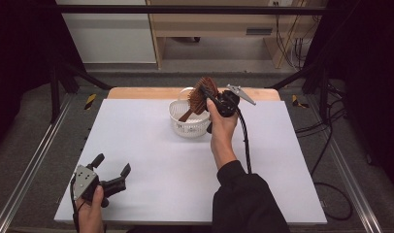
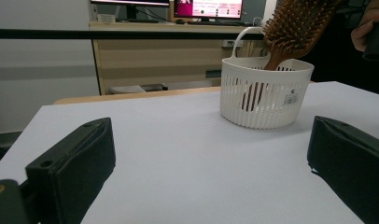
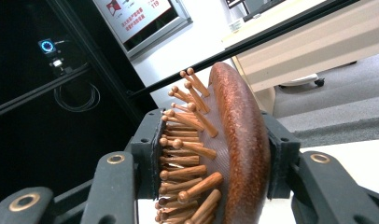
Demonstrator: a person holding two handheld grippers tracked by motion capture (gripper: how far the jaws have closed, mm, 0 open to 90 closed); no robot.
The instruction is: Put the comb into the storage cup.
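Note:
A brown wooden hairbrush [image 1: 203,94] stands tilted with its handle down inside a white slatted basket [image 1: 185,124] at the far middle of the table. My right gripper [image 1: 208,97] is shut on the brush head, one jaw on the bristles and one on the smooth back [image 3: 241,140]. In the left gripper view the hairbrush [image 2: 295,28] leans out of the basket [image 2: 262,93]. My left gripper [image 1: 112,166] rests open near the table's front left corner with nothing between its jaws.
The white table top [image 1: 151,160] spreads between the left gripper and the basket. A black frame bar [image 1: 185,9] crosses the far side, with wooden furniture behind. Cables [image 1: 331,145] lie on the floor at the right.

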